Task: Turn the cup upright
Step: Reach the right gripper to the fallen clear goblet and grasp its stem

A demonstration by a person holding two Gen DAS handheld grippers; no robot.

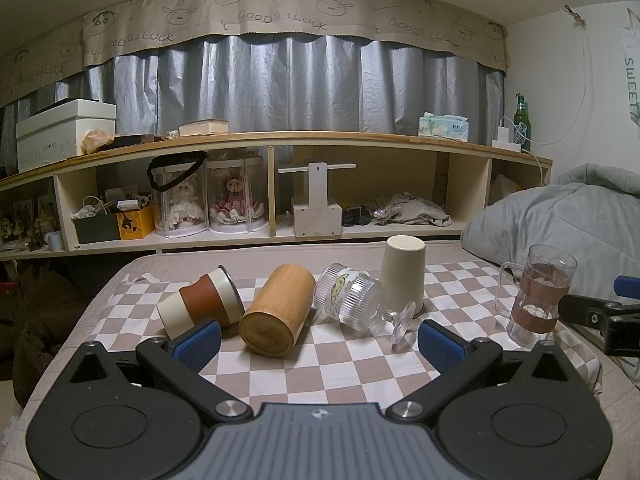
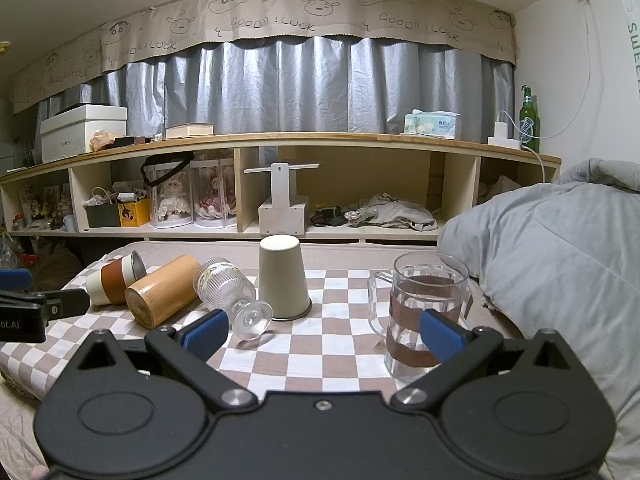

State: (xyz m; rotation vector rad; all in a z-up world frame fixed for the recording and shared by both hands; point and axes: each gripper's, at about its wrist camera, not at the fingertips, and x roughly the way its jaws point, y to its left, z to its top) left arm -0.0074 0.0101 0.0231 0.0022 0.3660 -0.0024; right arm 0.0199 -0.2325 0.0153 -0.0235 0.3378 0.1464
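Item one, my left tool [image 1: 318, 340]: blue pads spread wide, nothing between them, poised low over the near edge of the checked cloth [image 1: 320, 364] laid on the bed.

Item two, my right tool [image 2: 324, 330]: likewise wide apart and empty, its right pad showing in front of the glass mug.

Item three, cups, left to right along the cloth:
- Cream tumbler with a brown sleeve [image 1: 200, 302], on its side, mouth facing far-right.
- Bamboo cup [image 1: 276, 310], on its side, solid base toward me, touching or just beside the tumbler.
- Ribbed glass goblet [image 1: 352, 300], on its side, foot pointing near-right, resting close against the cream cup.
- Plain cream cup [image 1: 402, 274], standing mouth-down.
- Clear glass mug with a brown band [image 2: 424, 312], already upright at the far right, handle to the left.

Item four, step in hand: approach only; I judge no grasp has begun. Which cup is meant I cannot tell for certain; the bamboo cup lies nearest the centre of my left tool's opening.

Item five, next move, as I judge it: ease the left tool forward to straddle the bamboo cup's barrel, close, then tip it onto its base without knocking the goblet.
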